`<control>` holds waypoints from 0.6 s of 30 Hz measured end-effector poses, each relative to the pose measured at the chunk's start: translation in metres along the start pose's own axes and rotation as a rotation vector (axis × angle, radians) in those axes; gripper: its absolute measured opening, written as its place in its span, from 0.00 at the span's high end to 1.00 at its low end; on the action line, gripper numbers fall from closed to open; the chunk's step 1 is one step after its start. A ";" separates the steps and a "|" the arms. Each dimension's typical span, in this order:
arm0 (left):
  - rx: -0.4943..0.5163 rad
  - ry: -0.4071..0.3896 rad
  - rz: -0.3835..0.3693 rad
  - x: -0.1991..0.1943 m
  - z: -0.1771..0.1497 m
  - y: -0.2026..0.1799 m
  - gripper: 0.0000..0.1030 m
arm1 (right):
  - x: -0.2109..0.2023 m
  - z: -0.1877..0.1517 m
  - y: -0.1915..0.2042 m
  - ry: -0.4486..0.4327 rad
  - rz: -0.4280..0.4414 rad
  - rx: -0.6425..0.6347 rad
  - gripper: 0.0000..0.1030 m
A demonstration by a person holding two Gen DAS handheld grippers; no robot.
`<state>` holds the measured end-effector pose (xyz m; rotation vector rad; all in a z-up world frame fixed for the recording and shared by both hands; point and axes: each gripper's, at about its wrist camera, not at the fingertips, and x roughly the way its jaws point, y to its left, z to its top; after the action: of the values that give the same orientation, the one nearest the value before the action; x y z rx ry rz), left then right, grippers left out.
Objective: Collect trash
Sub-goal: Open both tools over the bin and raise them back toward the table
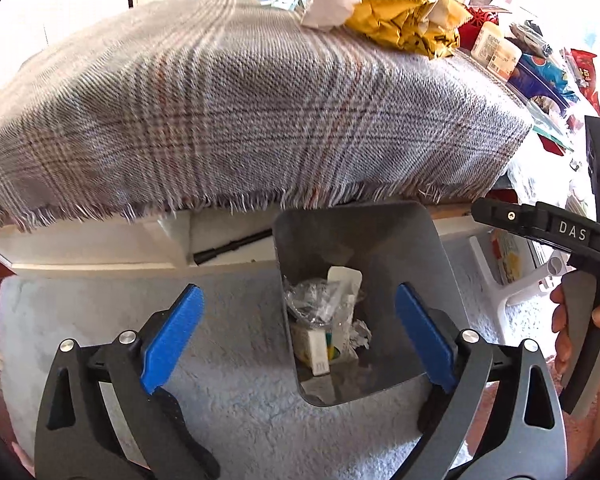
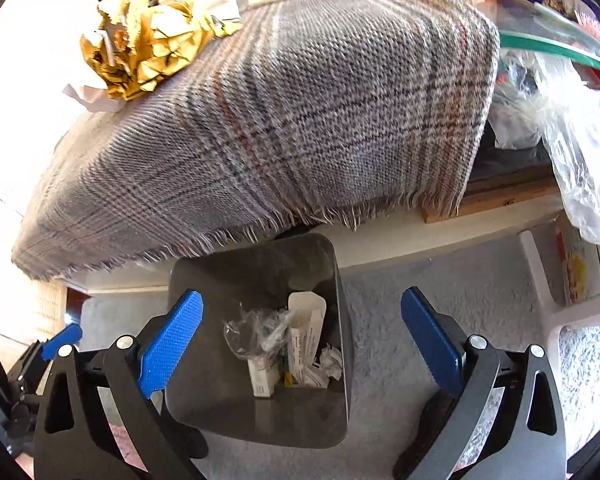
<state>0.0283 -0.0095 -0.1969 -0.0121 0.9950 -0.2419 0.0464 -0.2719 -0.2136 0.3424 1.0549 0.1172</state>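
Left claw: the left claw (image 1: 300,330) hangs over the bin with its blue pads (image 1: 172,338) spread wide and nothing between them.
Right claw: the right claw (image 2: 302,336) is spread wide too, empty, also above the bin; in the left view its black body marked "DAS" (image 1: 572,232) shows at the right edge, with the person's hand (image 1: 580,328) wrapped round the grip.
Bin: a dark grey bin (image 1: 380,236) with rounded corners stands on the pale shaggy carpet (image 1: 228,380), just in front of the bench edge.
Trash already in: down in the bin lie a crumpled clear wrapper (image 2: 252,332), a white carton (image 2: 306,344), a small white box (image 2: 262,380) and a balled scrap of paper (image 2: 331,360).
Trash on the bench: a crumpled yellow wrapper (image 1: 404,16) sits at the far side of the plaid cloth, touching a wad of white paper (image 1: 330,0) beside it.
Bench: the bench is covered with a grey plaid cloth (image 1: 236,112) whose fringe hangs over the near edge, just above the bin's rim.
Beyond the cloth: packets and boxes (image 1: 532,68) are heaped to the right, and a clear plastic bag (image 2: 580,152) droops off that side.
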 end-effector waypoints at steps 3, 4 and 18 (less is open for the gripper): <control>0.001 -0.013 0.009 -0.003 0.000 0.002 0.11 | -0.004 0.001 -0.001 -0.014 -0.009 0.003 0.03; -0.002 -0.014 0.008 -0.004 0.000 0.003 0.11 | -0.006 0.002 -0.003 -0.015 -0.008 0.012 0.03; -0.057 -0.024 -0.022 -0.028 0.001 0.019 0.11 | -0.051 0.002 -0.015 -0.060 -0.020 0.041 0.03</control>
<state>0.0178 0.0147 -0.1752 -0.0774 0.9785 -0.2329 0.0218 -0.2996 -0.1753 0.3703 1.0023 0.0673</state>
